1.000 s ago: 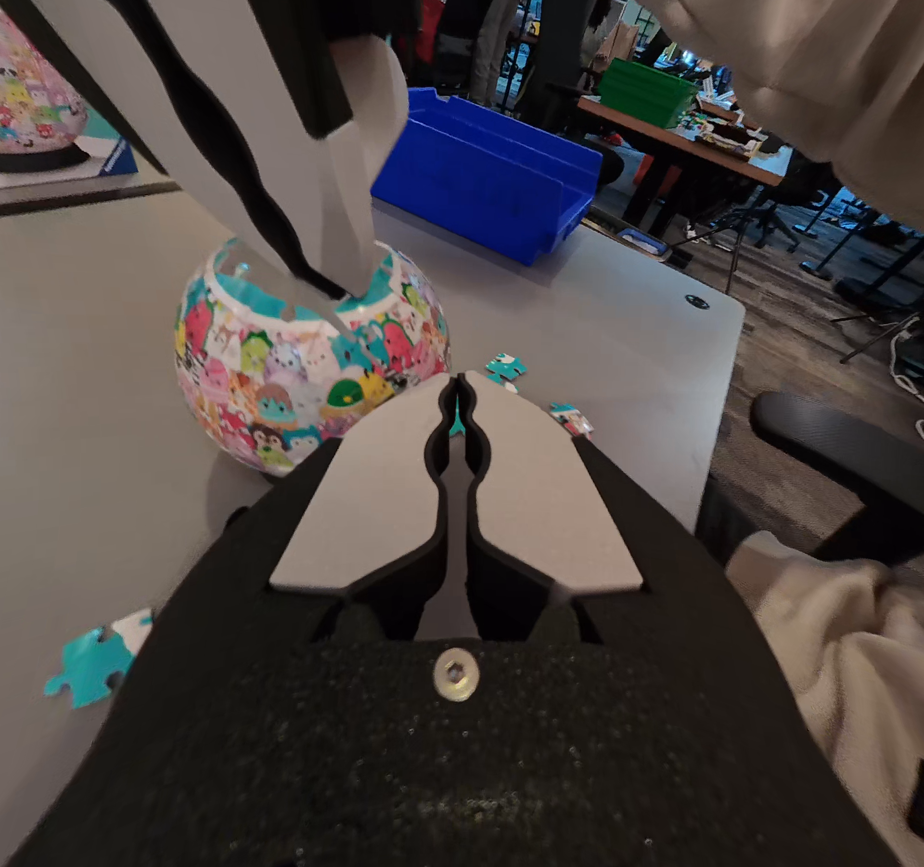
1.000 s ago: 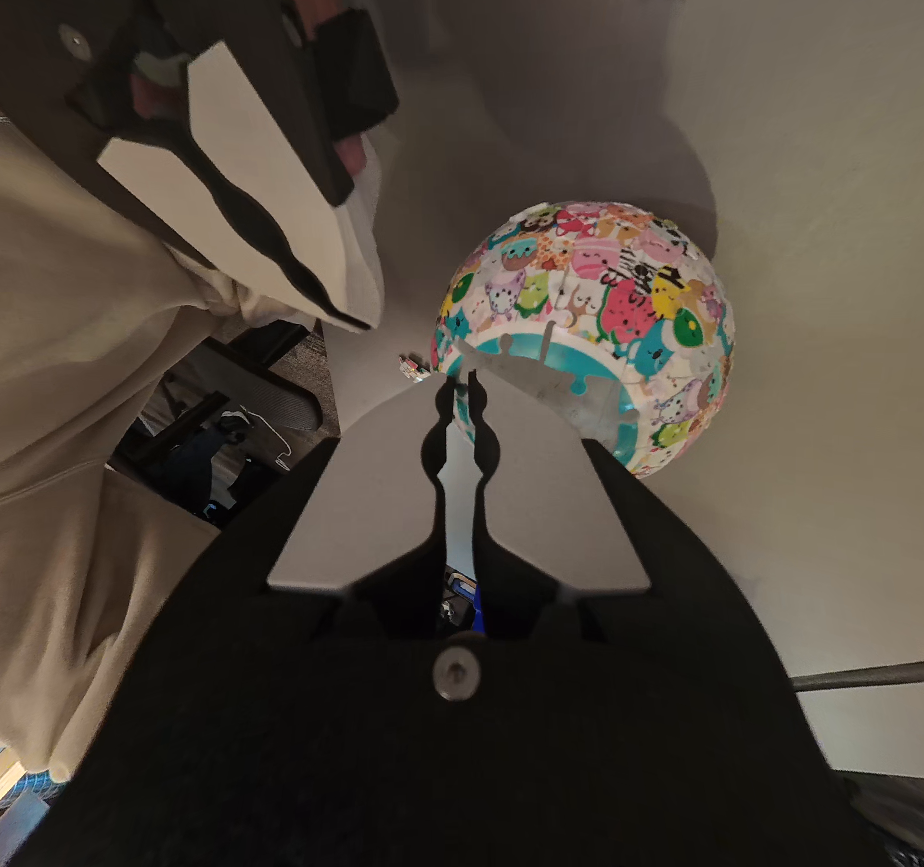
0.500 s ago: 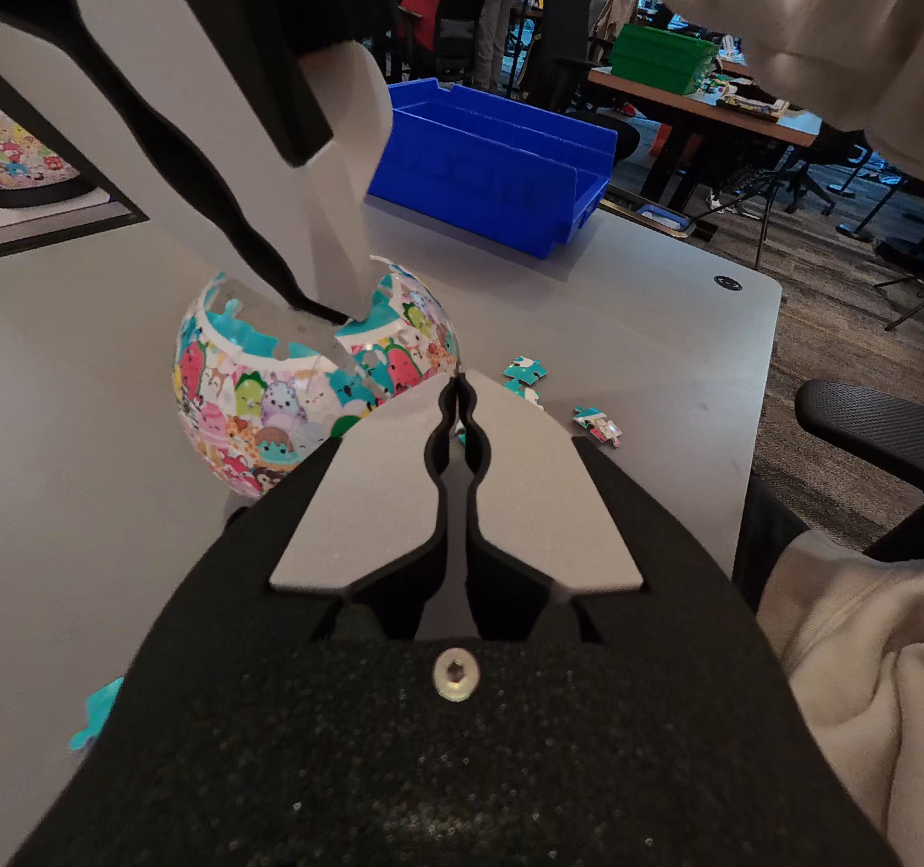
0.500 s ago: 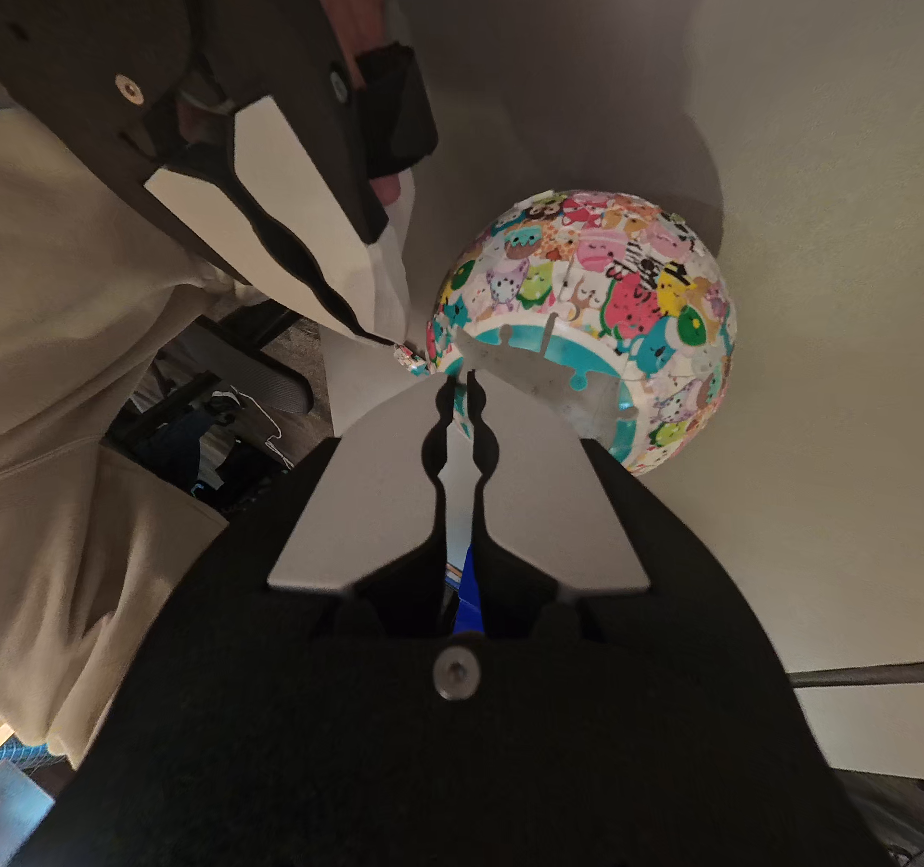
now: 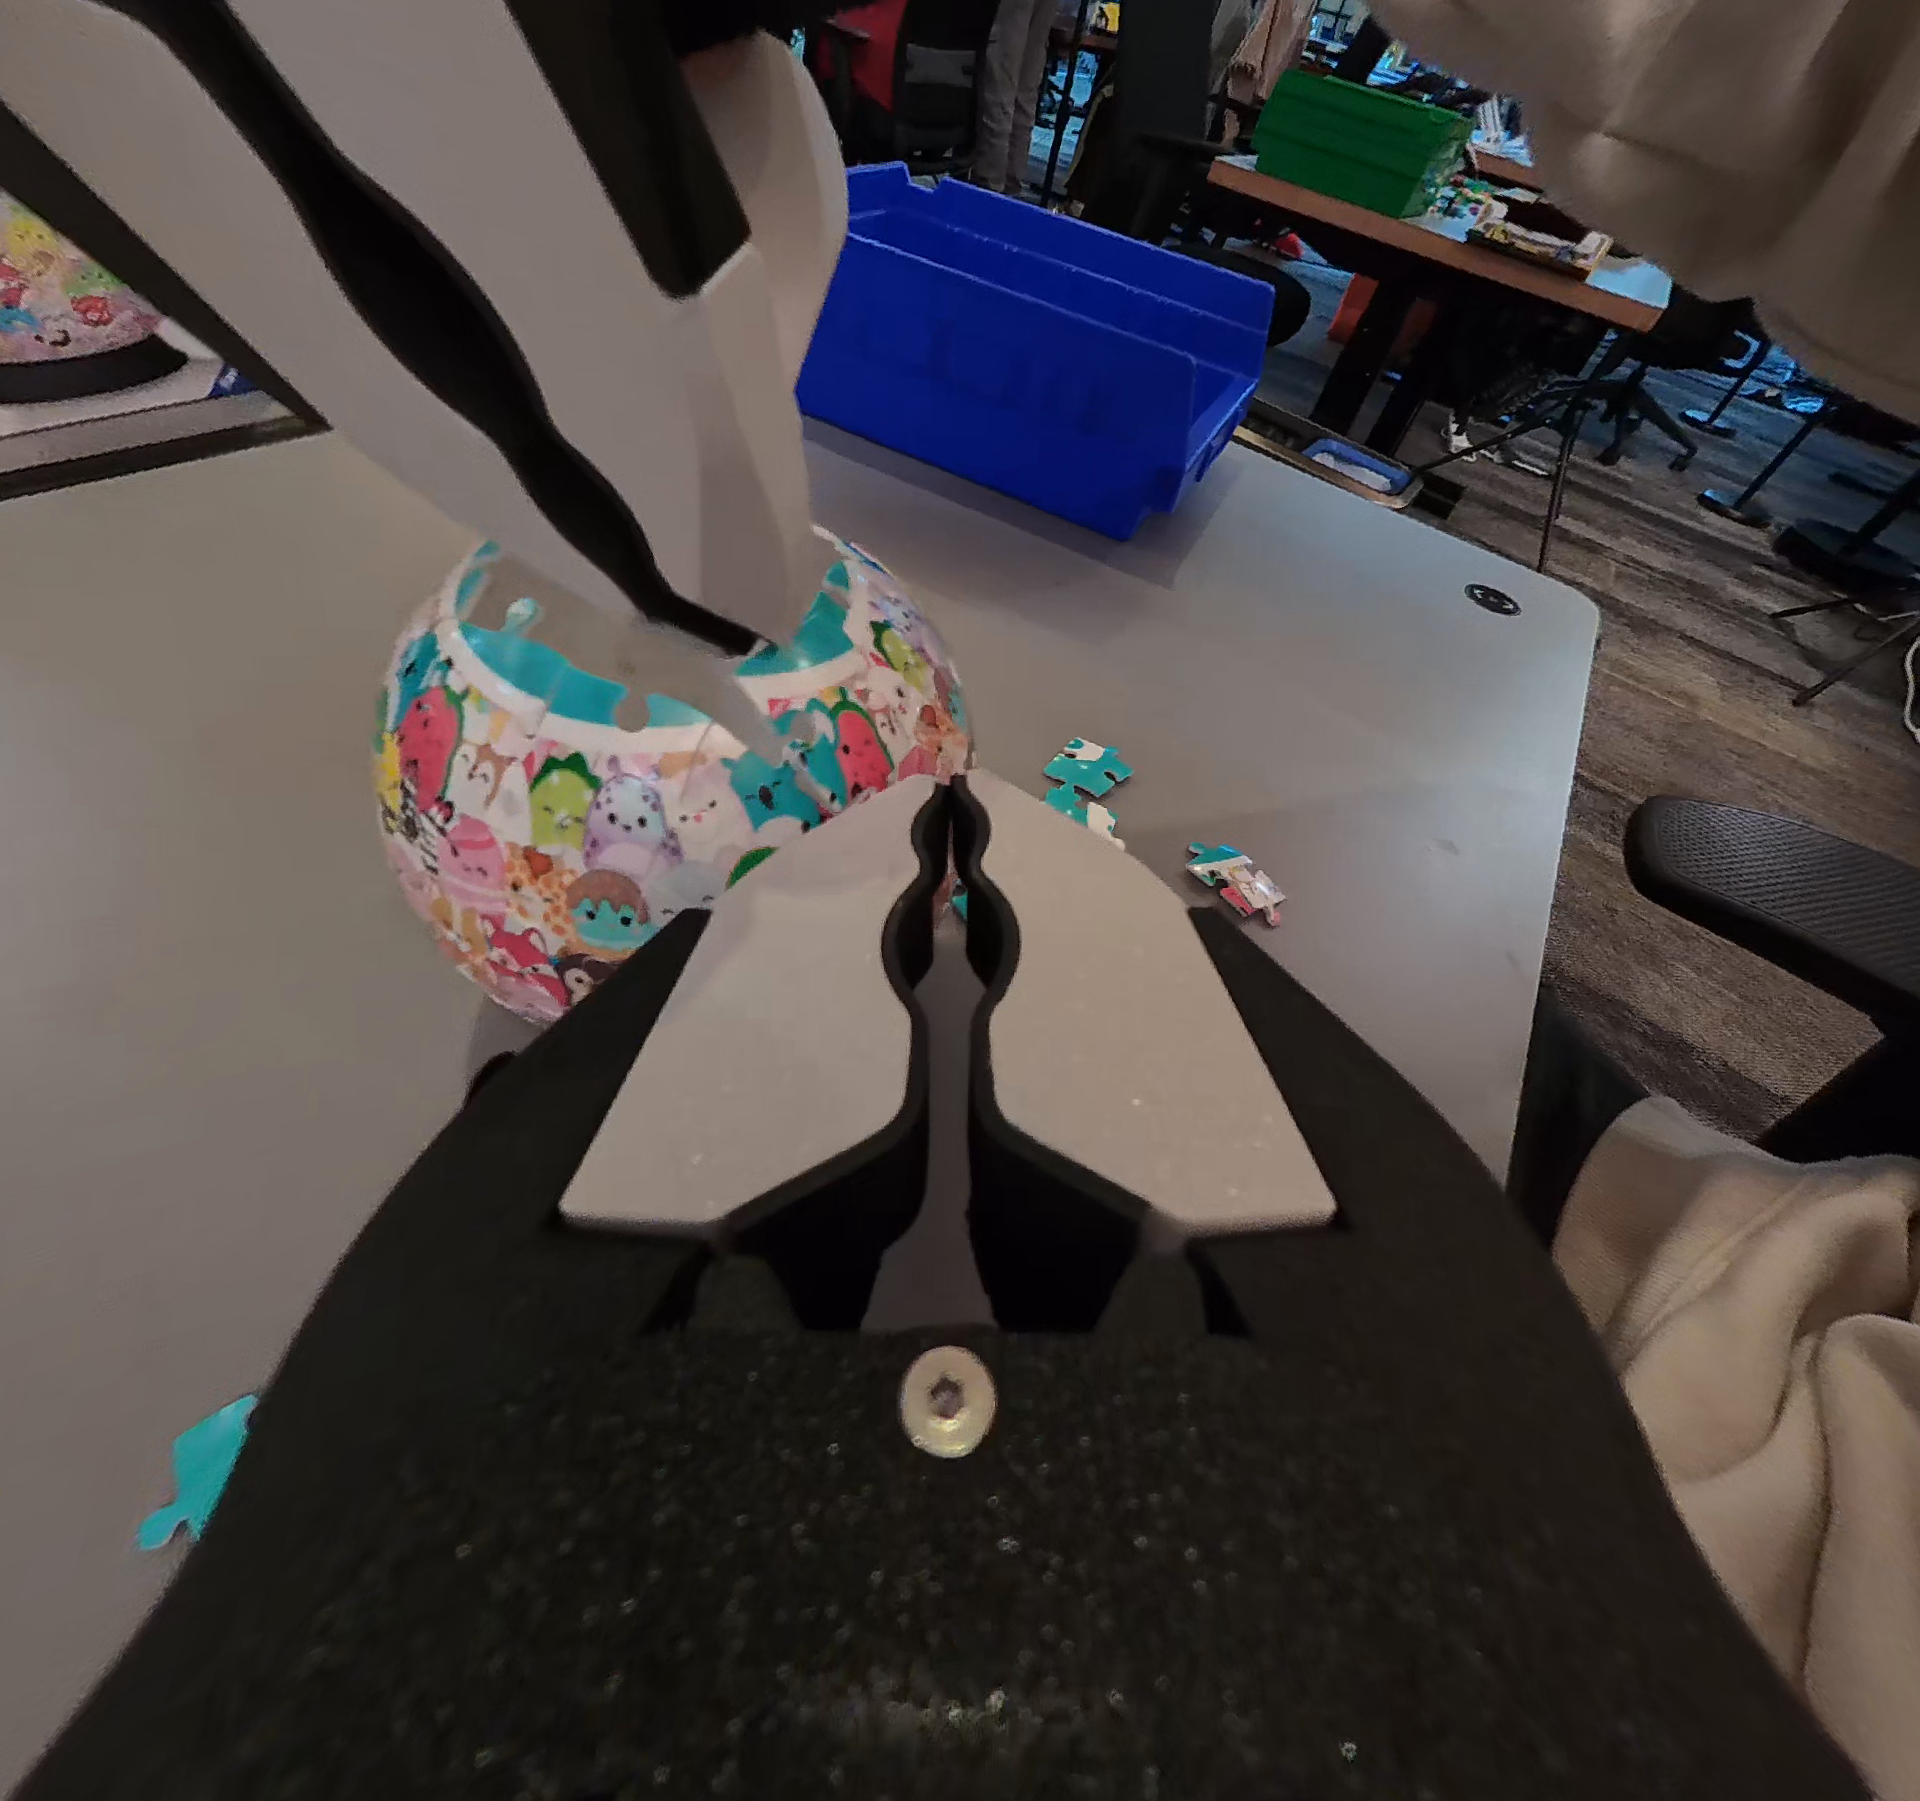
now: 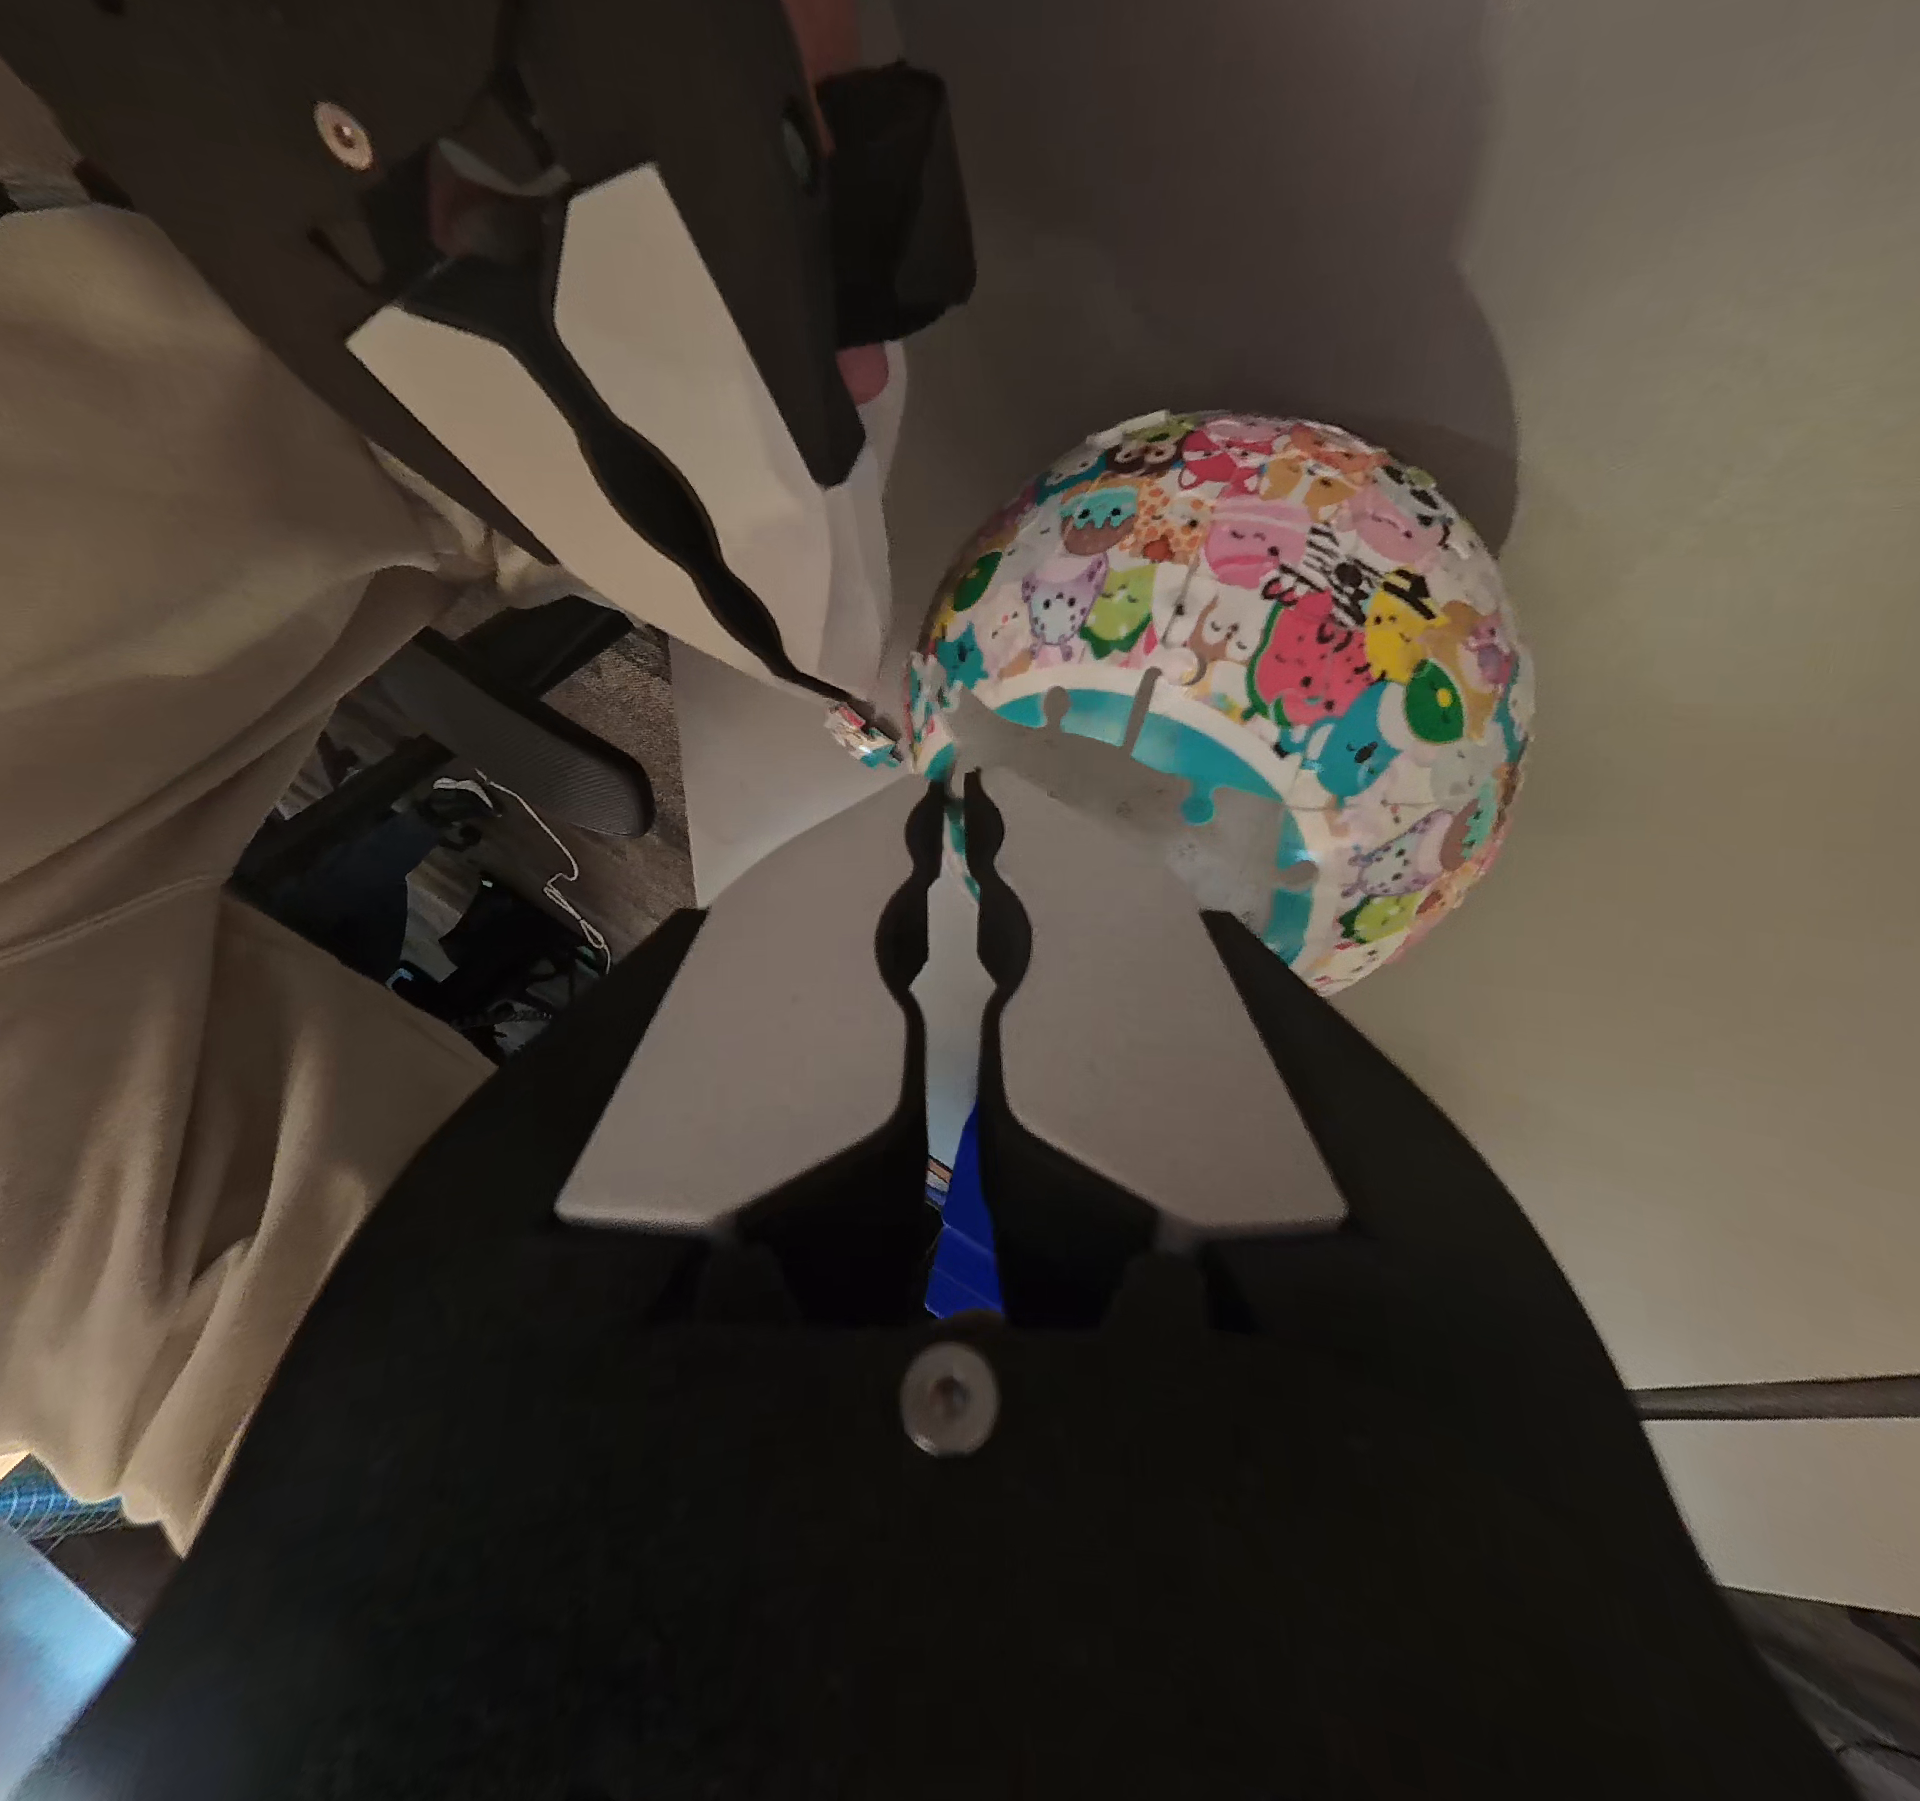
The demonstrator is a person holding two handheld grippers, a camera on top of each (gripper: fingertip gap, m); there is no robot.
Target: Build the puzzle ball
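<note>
Over ball (image 5: pixel 582 816) | right tongs (image 5: pixel 727 634) tilted down, closed at rim

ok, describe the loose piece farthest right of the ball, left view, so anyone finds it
On the grey table, find the puzzle ball before the blue bin. Loose pieces lie to its right; take the outermost piece, nearest the table edge, pink-and-white while its neighbours are mostly teal.

Black hand-held gripper (image 5: pixel 951 801) bodies, grey wavy-edged fingers (image 5: pixel 790 1013), silver screw (image 5: pixel 947 1402), cream sleeve (image 5: pixel 1766 1336).
</note>
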